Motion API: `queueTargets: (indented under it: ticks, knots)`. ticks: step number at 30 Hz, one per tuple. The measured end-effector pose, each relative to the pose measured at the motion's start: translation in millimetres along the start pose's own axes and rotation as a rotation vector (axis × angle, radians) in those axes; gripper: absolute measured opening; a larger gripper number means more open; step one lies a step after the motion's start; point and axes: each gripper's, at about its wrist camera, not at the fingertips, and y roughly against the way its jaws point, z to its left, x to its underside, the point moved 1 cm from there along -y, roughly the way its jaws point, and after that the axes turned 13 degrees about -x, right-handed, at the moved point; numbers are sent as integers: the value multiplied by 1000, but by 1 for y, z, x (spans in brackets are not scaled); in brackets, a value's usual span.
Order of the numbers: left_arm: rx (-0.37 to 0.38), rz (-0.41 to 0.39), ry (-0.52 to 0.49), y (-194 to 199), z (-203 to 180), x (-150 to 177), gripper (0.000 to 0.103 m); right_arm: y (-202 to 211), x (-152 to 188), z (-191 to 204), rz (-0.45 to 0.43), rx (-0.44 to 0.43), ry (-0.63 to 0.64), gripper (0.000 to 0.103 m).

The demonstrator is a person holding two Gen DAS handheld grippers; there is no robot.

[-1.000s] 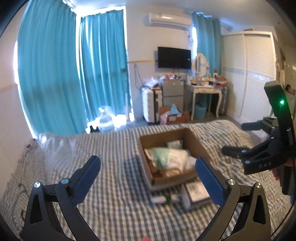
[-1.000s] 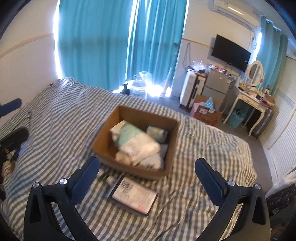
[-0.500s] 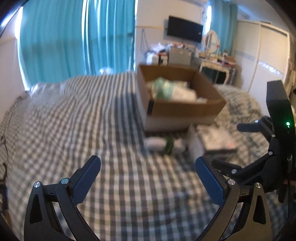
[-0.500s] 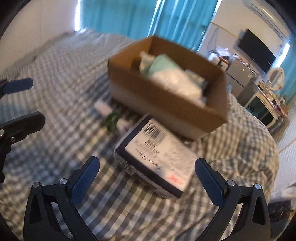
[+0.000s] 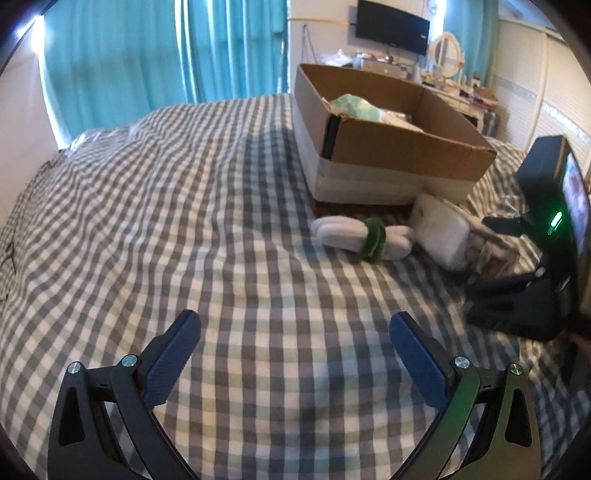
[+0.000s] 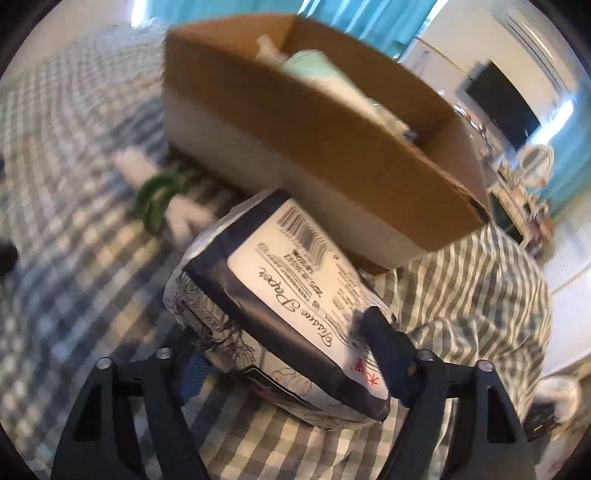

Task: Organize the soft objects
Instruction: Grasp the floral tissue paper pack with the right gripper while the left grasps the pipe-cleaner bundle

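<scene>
Surroundings: cardboard box (image 5: 388, 147) stands on the checked bed (image 5: 221, 229), with pale packets showing over its rim; teal curtains (image 5: 166, 55), a wall television (image 5: 392, 23) and a round mirror (image 5: 447, 55) lie behind.
Objects near the box: white soft roll with a green band (image 5: 364, 236) lies on the bed just in front of the box; a tissue pack (image 6: 291, 306) lies beside it, near the box's front corner.
Obstacles: the box wall rises just beyond the tissue pack; rumpled bedding sits to the pack's right.
Writing: the pack's white label reads "Tissue Paper" in script, under a barcode; some red characters near the lower edge are too small to read. Fine print is blurred.
Left tool (image 5: 295, 354): jaws wide apart over bare bedding, nothing between them.
Right tool (image 6: 280, 354): jaws have just been closing, with the tissue pack between them; the right finger (image 6: 384, 339) lies against the pack's label side, the left finger is mostly hidden under the pack, so whether it presses cannot be told.
Left wrist view only: shows the right tool from the side, at the far right edge, against the pack's end; the green-banded roll is sharp.
Right wrist view only: shows the label and barcode; the roll is a blur there.
</scene>
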Motion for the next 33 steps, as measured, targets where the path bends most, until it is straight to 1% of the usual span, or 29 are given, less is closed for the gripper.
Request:
queueTargets:
  ticks: [2, 4, 5, 7, 9, 12, 13, 14, 16, 18, 19, 21, 22, 24, 26, 30, 33]
  knots:
    - [-9, -2, -6, -3, -2, 3, 103, 9, 3, -10, -35, -28, -68, 65]
    - [-15, -4, -11, -5, -5, 4, 103, 21, 7, -18, -73, -42, -121, 57]
    - [-17, -8, -15, -5, -7, 5, 103, 28, 8, -22, -96, -50, -153, 55]
    - [-11, -15, -28, -4, -11, 6, 103, 46, 17, -33, -151, -112, -262, 51]
    - [11, -20, -38, -1, -16, 5, 103, 62, 24, -42, -201, -155, -341, 48]
    - [32, -33, -43, 2, -26, -2, 103, 79, 26, -54, -256, -170, -415, 47]
    - [26, -44, -53, 3, -31, -5, 103, 83, 27, -58, -269, -166, -445, 46]
    - [18, -55, -67, 3, -36, -9, 103, 85, 28, -61, -276, -158, -463, 46]
    - [15, -65, -89, 0, -46, -16, 103, 90, 32, -73, -297, -113, -510, 45]
    - [26, -61, -96, -9, -53, -26, 102, 90, 31, -85, -285, -34, -519, 45]
    - [36, -55, -88, -14, -56, -31, 102, 90, 34, -92, -286, -18, -531, 45]
    - [53, -33, -74, -25, -63, -37, 102, 83, 34, -110, -274, -20, -575, 45]
    - [49, -9, -64, -37, -67, -42, 102, 76, 33, -118, -250, -15, -592, 45]
    - [50, 49, -39, -54, -71, -47, 95, 67, 33, -129, -231, -32, -605, 45]
    - [94, 100, 1, -71, -76, -52, 95, 60, 28, -135, -225, -36, -601, 45]
    - [109, 117, 30, -89, -85, -61, 95, 53, 14, -135, -210, -14, -537, 45]
    - [95, 129, 55, -102, -88, -69, 95, 46, 13, -136, -199, -17, -525, 45]
